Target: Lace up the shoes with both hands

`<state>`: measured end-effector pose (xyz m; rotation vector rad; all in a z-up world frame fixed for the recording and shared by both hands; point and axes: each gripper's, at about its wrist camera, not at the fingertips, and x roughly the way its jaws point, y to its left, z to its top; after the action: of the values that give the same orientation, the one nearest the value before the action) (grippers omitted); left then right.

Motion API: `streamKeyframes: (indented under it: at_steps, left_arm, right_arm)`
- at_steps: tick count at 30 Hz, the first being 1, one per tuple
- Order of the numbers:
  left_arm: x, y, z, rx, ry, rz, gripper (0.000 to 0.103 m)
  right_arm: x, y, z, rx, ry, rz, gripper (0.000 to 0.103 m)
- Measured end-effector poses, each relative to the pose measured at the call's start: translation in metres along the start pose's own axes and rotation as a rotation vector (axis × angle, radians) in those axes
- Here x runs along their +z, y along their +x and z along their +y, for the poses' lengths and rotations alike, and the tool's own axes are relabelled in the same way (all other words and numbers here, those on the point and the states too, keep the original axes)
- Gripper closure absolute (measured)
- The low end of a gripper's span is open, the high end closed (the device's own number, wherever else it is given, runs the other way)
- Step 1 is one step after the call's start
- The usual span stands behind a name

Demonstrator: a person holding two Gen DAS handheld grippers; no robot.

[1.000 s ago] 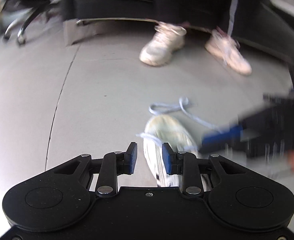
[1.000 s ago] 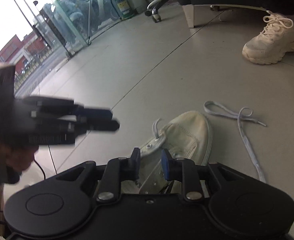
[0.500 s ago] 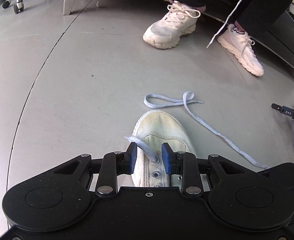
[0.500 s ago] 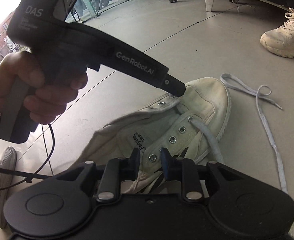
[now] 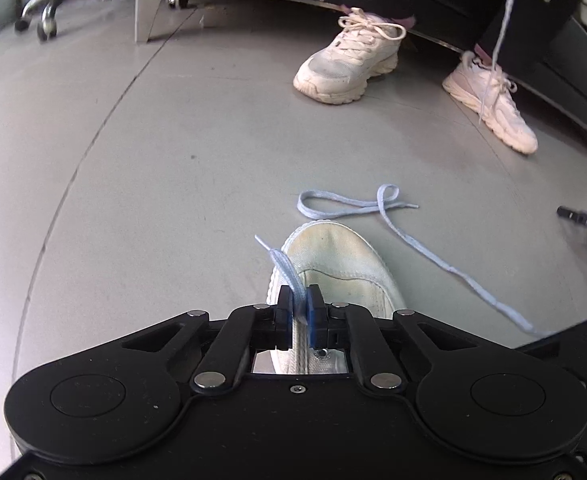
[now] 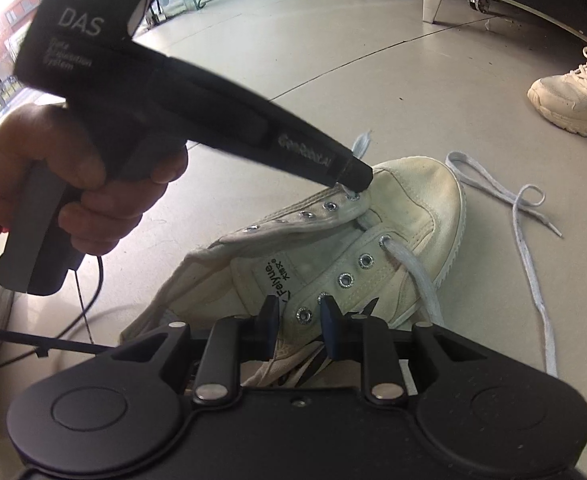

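The left tongs [image 5: 300, 308] were pinching the lace end [image 5: 283, 264] just above the shoe [image 5: 341, 256]; the right tongs [image 6: 298, 322] stood spread over the eyelets [image 6: 345, 279], empty. Best pull straight and gently. The heel was hidden beneath both tongs.

My shoe [image 6: 393, 240] is cream canvas, matt and scuffed, with shiny metal eyelets [image 6: 366, 261]. The pale blue lace [image 5: 289, 272] is flat woven cloth. My grippers are matt black plastic. The grey floor [image 5: 153, 180] looks smooth, faintly glossy.
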<state>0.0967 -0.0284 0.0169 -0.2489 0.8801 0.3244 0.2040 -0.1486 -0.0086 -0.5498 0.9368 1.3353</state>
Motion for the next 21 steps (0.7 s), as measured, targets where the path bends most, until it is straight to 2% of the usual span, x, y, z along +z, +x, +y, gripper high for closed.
streamKeyframes:
  at_steps: [3, 5, 7, 10, 12, 14, 16, 19, 21]
  left_arm:
    - [-0.005, -0.008, -0.019, 0.140, 0.172, -0.073, 0.102]
    - [-0.008, -0.010, -0.022, 0.185, 0.237, -0.083, 0.102]
    - [-0.012, -0.014, -0.023, 0.260, 0.311, -0.110, 0.102]
    - [-0.005, -0.028, -0.014, 0.354, 0.341, -0.174, 0.102]
    - [0.013, -0.051, -0.002, 0.461, 0.348, -0.271, 0.102]
    - [0.039, -0.079, 0.012, 0.554, 0.314, -0.364, 0.102]
    - [0.067, -0.122, 0.029, 0.653, 0.234, -0.480, 0.102]
    - [0.092, -0.179, 0.044, 0.812, 0.133, -0.645, 0.102]
    - [0.107, -0.210, 0.057, 0.843, 0.033, -0.690, 0.102]
  right_arm:
    - [0.003, 0.003, 0.002, -0.011, 0.007, 0.016, 0.082]
    - [0.003, 0.004, 0.004, -0.019, 0.006, 0.024, 0.083]
    - [0.003, 0.005, 0.006, -0.030, -0.001, 0.029, 0.083]
    - [0.001, 0.006, 0.011, -0.047, -0.015, 0.032, 0.084]
    - [0.000, 0.007, 0.014, -0.055, -0.022, 0.035, 0.083]
    - [-0.001, 0.008, 0.016, -0.061, -0.029, 0.037, 0.084]
    - [-0.002, 0.007, 0.019, -0.064, -0.033, 0.040, 0.083]
    - [-0.005, 0.006, 0.023, -0.068, -0.038, 0.044, 0.083]
    - [-0.006, 0.007, 0.026, -0.073, -0.043, 0.047, 0.083]
